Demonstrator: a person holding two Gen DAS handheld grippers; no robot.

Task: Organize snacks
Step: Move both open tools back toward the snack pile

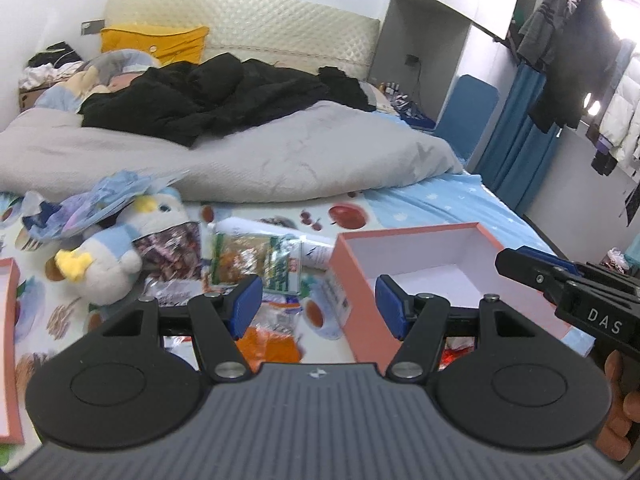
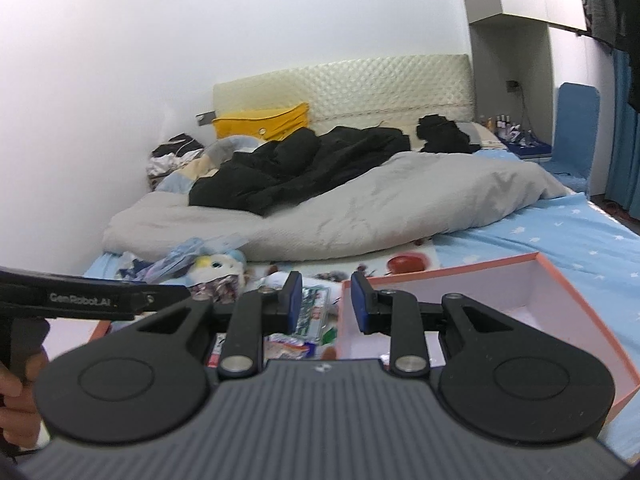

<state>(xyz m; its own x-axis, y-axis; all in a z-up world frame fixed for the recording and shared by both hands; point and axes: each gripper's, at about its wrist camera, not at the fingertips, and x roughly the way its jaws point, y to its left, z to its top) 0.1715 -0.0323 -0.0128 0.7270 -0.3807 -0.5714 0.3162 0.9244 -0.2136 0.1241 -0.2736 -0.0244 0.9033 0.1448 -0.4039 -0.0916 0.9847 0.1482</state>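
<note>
Far left, the pink box lid [image 1: 9, 320] lies flat at the edge of the bed, out of my way. Next to it the plush penguin [image 1: 116, 248] leans against the snack pile, touching a dark shiny bag [image 1: 172, 248]. If I reach in from that side I may snag the toy or drag it along.

The snacks sit in a loose heap on the printed sheet, between the toy and the box. The green packet [image 1: 256, 264] lies flat on top, its long axis roughly across my view and its printed face up. Behind it a white tube [image 1: 280, 236] runs from upper left down toward the box. An orange wrapper [image 1: 268, 344] lies nearer me, half under the rig. The wrappers overlap and look slippery, so I judge one pinch could lift two or let one slide free.

My left gripper [image 1: 319, 300] hangs over this heap, fingers wide and empty.

To the right stands the pink box [image 1: 360, 292], mouth up, nothing visible inside, one corner toward me and its long side running away to the right. It rests on soft bedding, so a nudge on the rim could tip or shift it.

My right gripper [image 2: 326, 300] hovers at the box's near-left corner, fingers narrow with a small empty gap. The two rigs are close, so they could knock together.
</note>
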